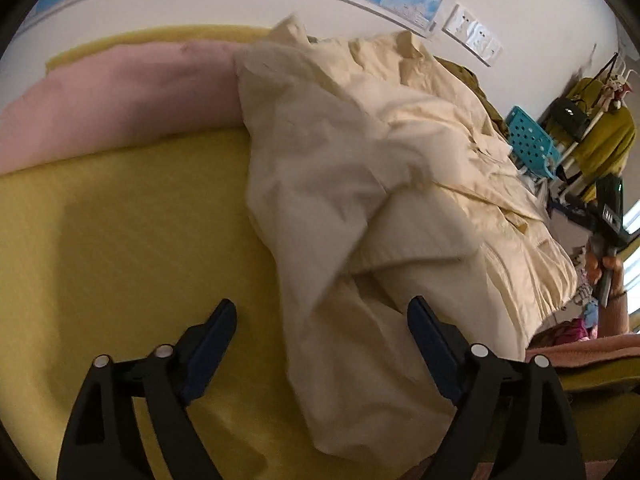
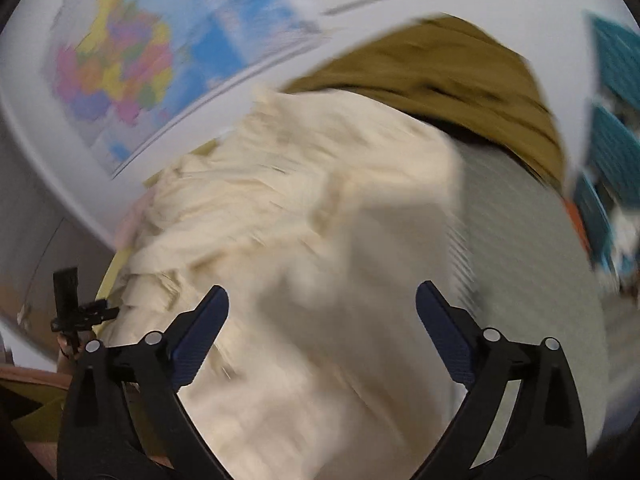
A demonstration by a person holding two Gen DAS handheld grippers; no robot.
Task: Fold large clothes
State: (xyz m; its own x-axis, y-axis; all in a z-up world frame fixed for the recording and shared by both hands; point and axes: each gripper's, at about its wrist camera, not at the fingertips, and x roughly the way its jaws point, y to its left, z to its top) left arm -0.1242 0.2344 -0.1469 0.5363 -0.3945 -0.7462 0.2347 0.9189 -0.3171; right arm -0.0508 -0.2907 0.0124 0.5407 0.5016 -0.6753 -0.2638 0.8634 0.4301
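A: What colour is the big garment [image 1: 360,168]?
B: Cream, a pale buttery beige, plain with no print. It lies on a mustard-yellow bed cover [image 1: 120,240].
A: And the cloth behind it?
B: A soft pink blanket [image 1: 120,92], plain. Past the cream one sits an olive-brown garment [image 2: 460,72].
A: The wall?
B: White, with a map [image 2: 128,68] in blue, pink, yellow, purple and green patches.
A: Anything else?
B: A turquoise chair [image 1: 528,144] dotted with holes. The left tool [image 1: 322,308] and right tool [image 2: 322,292] are black with dark blue pads.
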